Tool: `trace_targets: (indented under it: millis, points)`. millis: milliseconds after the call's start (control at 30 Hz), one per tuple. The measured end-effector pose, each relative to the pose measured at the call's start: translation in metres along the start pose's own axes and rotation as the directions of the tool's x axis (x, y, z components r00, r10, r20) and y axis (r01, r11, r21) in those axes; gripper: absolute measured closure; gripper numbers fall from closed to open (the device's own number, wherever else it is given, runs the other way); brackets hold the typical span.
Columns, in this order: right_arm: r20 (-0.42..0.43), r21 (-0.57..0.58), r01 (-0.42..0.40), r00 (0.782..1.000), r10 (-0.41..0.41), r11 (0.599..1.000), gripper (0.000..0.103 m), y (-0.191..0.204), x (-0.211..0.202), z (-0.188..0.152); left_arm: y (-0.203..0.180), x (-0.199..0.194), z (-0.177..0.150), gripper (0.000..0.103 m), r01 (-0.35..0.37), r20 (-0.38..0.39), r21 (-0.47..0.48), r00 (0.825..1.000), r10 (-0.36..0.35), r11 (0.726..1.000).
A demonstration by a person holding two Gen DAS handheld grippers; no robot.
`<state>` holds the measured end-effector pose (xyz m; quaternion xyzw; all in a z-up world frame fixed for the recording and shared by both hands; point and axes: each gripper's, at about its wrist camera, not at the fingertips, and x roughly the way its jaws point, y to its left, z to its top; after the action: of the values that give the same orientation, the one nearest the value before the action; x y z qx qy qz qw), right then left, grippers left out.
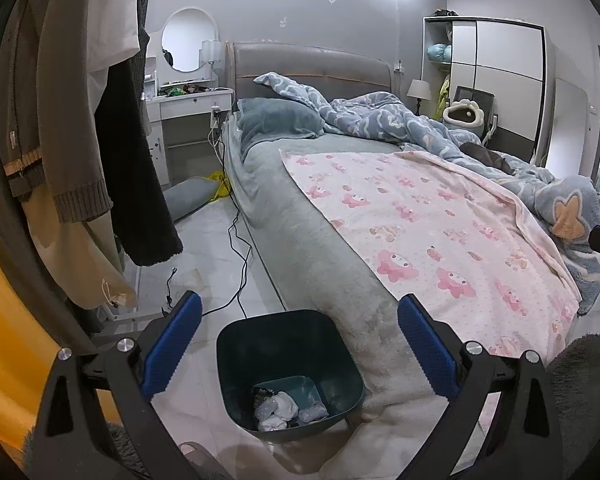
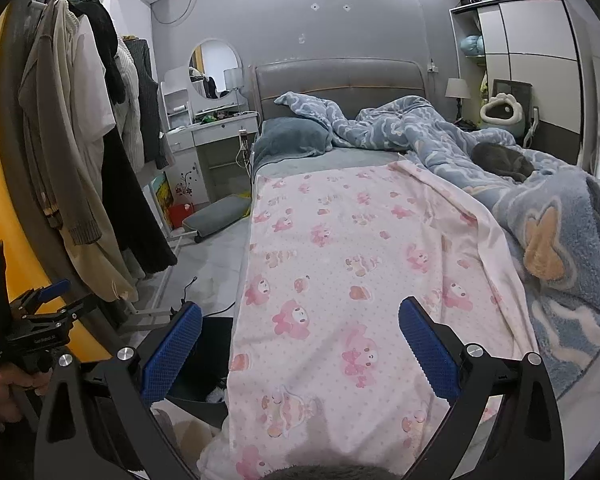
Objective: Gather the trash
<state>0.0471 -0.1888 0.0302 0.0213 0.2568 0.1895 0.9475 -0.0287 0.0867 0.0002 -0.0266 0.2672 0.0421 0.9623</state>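
A dark teal trash bin [image 1: 340,364] stands on the floor against the bed's near corner. Crumpled white trash [image 1: 278,408] lies in its bottom. My left gripper [image 1: 300,344] is open and empty, held above the bin with its blue pads either side of it. My right gripper [image 2: 300,346] is open and empty above the pink blanket [image 2: 360,240] at the foot of the bed. The bin's dark edge [image 2: 216,344] shows at the bed's left side in the right wrist view, where the left gripper [image 2: 48,300] also appears at far left.
A bed [image 1: 300,220] with a grey sheet, blue duvet and a grey cat [image 2: 504,162] fills the room. Clothes [image 1: 80,140] hang on a rack at left. Black cables [image 1: 240,264] trail on the floor beside the bed. A white dressing table [image 1: 188,120] stands at the back.
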Motion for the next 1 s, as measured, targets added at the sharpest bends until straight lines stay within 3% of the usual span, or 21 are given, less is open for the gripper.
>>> trace_targets:
  millis: [1000]
  points:
    - [-0.004,0.001,-0.002,1.000,0.002,1.000,0.003,0.0012,0.0001,0.0003,0.0007,0.0001,-0.0009,0.003,-0.001,-0.008,-0.006,1.000,0.001,1.000]
